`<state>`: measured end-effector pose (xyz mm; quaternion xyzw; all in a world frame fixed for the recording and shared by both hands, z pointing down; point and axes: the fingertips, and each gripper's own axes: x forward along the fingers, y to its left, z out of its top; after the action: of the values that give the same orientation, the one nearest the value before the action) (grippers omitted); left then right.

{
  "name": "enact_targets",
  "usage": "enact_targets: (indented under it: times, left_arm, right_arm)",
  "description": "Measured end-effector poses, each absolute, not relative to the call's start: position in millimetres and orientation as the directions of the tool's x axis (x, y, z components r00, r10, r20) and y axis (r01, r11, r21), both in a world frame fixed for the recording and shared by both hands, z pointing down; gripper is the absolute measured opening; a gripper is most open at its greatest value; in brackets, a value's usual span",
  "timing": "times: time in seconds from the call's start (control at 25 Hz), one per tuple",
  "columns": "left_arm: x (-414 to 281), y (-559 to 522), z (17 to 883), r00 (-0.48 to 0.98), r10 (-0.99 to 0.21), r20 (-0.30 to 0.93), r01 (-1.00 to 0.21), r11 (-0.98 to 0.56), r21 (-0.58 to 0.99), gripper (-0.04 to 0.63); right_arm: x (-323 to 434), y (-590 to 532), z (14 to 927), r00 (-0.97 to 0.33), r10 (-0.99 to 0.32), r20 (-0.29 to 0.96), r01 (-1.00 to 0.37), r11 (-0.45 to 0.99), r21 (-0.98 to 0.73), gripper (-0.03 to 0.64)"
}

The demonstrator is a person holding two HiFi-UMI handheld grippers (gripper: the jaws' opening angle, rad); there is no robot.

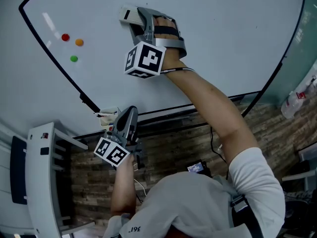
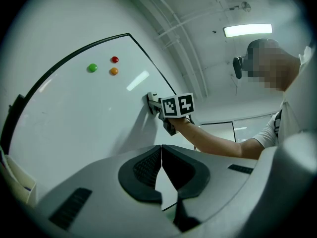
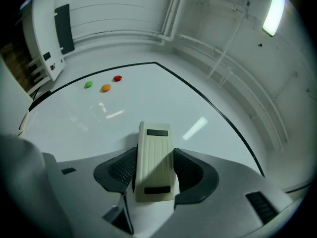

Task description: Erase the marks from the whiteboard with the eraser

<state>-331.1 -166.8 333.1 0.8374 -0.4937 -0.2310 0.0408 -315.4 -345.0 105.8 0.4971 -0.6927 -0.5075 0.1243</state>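
The whiteboard (image 1: 218, 38) fills the upper head view; I see no marker strokes on it. My right gripper (image 1: 134, 20) is shut on a cream ribbed eraser (image 3: 154, 158), whose far end (image 1: 125, 15) presses flat against the board's upper middle. In the left gripper view the same eraser (image 2: 150, 101) shows against the board. My left gripper (image 1: 130, 117) hangs low by the board's bottom frame, shut with nothing between its jaws (image 2: 161, 168). The board surface (image 3: 148, 98) around the eraser looks clean.
Red (image 1: 65, 37), orange (image 1: 79, 42) and green (image 1: 74, 59) round magnets sit at the board's left. A tray with small items (image 1: 106, 117) hangs at the board's lower edge. A white cabinet (image 1: 42, 177) stands at lower left. Wood floor (image 1: 173, 148) lies below.
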Motion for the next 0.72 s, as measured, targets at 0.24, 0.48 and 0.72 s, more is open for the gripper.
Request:
enact_targets:
  times: [0.24,0.48,0.72]
  left_arm:
    - [-308,-180,332,0.429,-0.838,-0.338,-0.796,-0.527,0.298,0.006]
    - [-285,-188,329,0.447,-0.830,-0.334,-0.787,-0.542,0.293,0.006]
    - [-271,-195,325,0.459,-0.823,-0.335,-0.782,-0.553,0.288,0.006]
  right_arm:
    - [-295,-354,108,-0.475,-0.815,-0.332,-0.541,-0.028,0.841,0.250]
    - [-265,-362,102,-0.461,-0.823,-0.331,-0.554,-0.024,0.832,0.250]
    - [-246,-369,97,-0.448,-0.832,-0.327,-0.565,-0.019,0.825,0.250]
